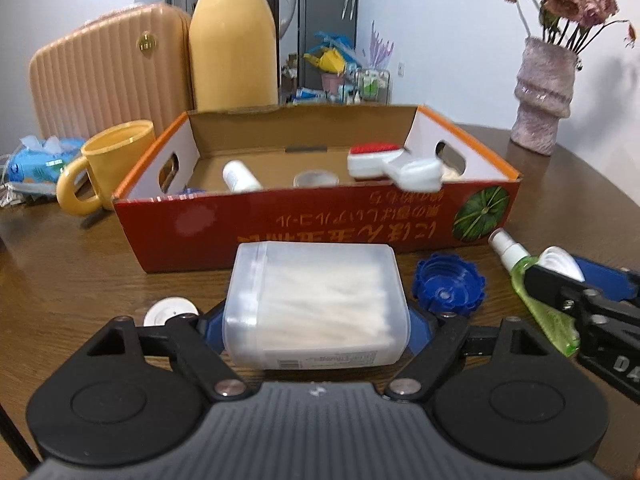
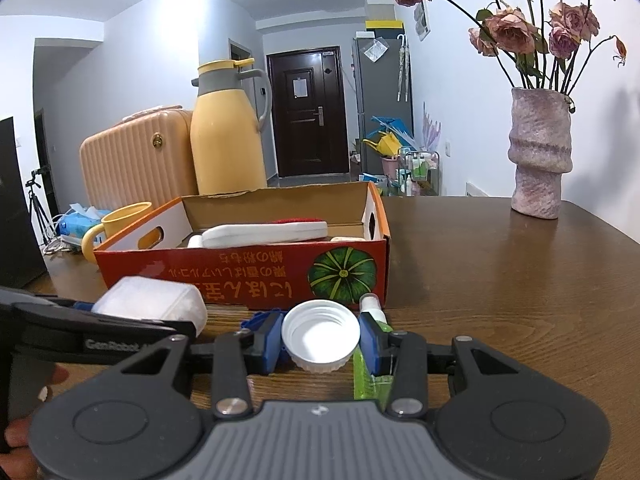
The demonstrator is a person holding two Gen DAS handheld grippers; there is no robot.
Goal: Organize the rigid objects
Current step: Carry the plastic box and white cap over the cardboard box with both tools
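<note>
As jaws clamp: swab box (image 1: 316, 304) between left gripper (image 1: 316, 320) pads

The right tool (image 2: 320, 340) clamps a white lid (image 2: 320, 336) between its blue pads (image 2: 267, 342). A green spray bottle (image 2: 370, 344) lies under its right finger; the red cardboard box (image 2: 240, 272) sits just ahead on the table (image 2: 500, 300).

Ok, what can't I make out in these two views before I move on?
- Box contents: near wall hides the floor in the right wrist view; blurred in the left.
- Green spray bottle: the right tongs cover its body in both views.
- White disc: left tongs' linkage cuts it off, left view.
- Box print: upside down, blurred.
</note>
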